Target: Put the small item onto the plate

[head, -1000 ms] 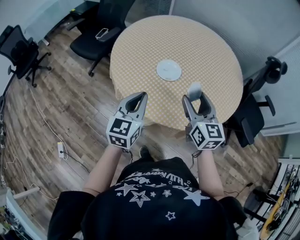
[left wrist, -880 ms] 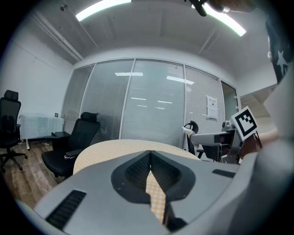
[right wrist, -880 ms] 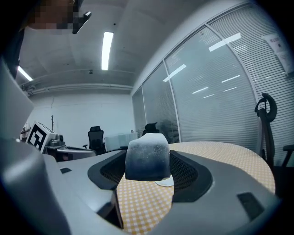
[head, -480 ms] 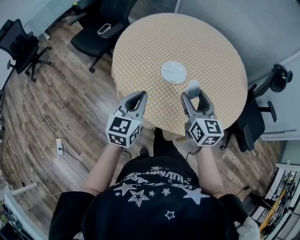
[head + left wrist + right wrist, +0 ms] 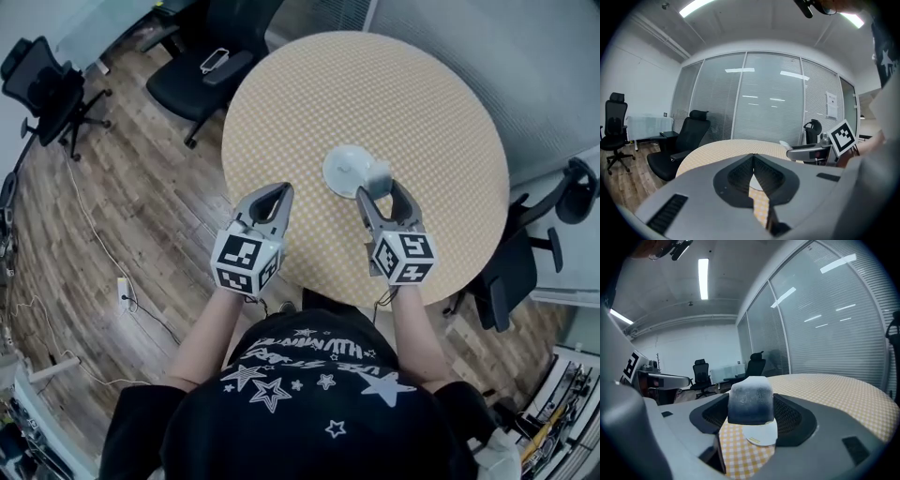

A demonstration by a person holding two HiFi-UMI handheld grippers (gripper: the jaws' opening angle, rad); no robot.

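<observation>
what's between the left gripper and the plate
Only bare checked tablecloth, seen in the head view, between the shut left gripper and the plate. The small item is off that line, held in the right gripper.

The bench (image 5: 441, 225) is covered by a matt woven cloth (image 5: 412, 94) in a fine yellow-and-white check, and the plate (image 5: 337, 171) on it is seen to be smooth, white and faintly glossy. The small item (image 5: 750, 401) over the bench looks matt and frosted, and the right gripper (image 5: 379, 185) is made of matt grey plastic with ribbed dark jaws. The floor (image 5: 141, 216) round the bench is laid in wood planks.
</observation>
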